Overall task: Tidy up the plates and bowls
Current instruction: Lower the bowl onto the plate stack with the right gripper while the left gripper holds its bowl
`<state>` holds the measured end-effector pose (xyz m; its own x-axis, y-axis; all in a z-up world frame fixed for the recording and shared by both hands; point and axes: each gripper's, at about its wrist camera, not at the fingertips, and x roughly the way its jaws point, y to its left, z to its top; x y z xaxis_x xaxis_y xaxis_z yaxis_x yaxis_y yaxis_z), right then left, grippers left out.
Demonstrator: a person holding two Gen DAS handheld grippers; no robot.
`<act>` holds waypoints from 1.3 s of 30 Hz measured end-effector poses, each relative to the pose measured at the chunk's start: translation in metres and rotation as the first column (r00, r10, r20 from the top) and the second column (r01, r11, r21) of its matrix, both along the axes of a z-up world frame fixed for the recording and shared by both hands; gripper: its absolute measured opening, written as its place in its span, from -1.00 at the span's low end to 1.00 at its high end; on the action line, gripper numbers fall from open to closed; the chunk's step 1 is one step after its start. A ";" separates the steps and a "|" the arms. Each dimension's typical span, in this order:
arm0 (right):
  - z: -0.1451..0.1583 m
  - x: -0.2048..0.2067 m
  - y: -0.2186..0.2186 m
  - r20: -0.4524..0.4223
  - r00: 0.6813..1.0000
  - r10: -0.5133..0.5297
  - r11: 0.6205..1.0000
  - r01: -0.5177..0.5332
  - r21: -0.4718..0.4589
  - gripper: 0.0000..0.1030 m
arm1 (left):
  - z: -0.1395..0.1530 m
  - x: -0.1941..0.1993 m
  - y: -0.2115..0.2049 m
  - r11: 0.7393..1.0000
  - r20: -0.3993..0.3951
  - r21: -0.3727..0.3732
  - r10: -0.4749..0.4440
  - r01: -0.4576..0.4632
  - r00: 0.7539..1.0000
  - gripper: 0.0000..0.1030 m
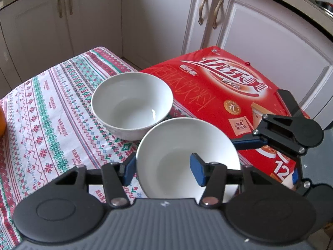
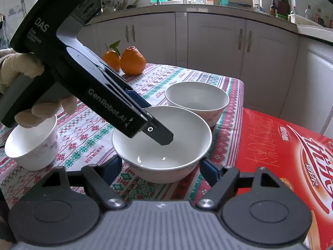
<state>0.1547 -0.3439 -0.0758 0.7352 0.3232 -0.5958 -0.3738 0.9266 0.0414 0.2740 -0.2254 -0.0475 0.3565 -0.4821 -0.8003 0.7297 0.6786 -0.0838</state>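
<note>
My left gripper (image 1: 162, 169) straddles the rim of a white bowl (image 1: 179, 145), one blue pad outside its left wall, one inside; it looks shut on that rim. The same bowl (image 2: 166, 145) sits low in the right wrist view, with the left gripper's finger (image 2: 160, 134) reaching into it. My right gripper (image 2: 161, 168) is open, its pads wide on either side of this bowl's base. A second white bowl (image 1: 132, 104) stands just behind on the patterned tablecloth (image 1: 52, 114); it also shows in the right wrist view (image 2: 196, 101). A third small white bowl (image 2: 32, 145) stands at the left.
A large red carton (image 1: 224, 95) lies at the table's right edge, also in the right wrist view (image 2: 281, 156). Two oranges (image 2: 124, 60) sit at the table's far side. White kitchen cabinets (image 1: 166, 16) stand close behind the table.
</note>
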 end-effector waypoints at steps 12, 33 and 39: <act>-0.003 0.002 -0.002 0.005 1.000 0.026 0.999 -0.026 -0.021 0.68 | -0.002 0.011 0.004 1.000 -0.026 -0.024 0.011 -0.011 1.000 -0.10; 0.020 -0.017 0.012 0.003 0.999 0.048 0.999 -0.048 -0.012 0.66 | 0.019 -0.019 0.019 1.000 0.021 -0.022 -0.013 0.014 1.000 -0.11; 0.039 -0.029 0.026 -0.013 0.996 0.083 0.996 -0.083 0.022 0.66 | 0.039 -0.041 0.040 0.999 0.031 -0.037 0.028 -0.027 0.999 -0.11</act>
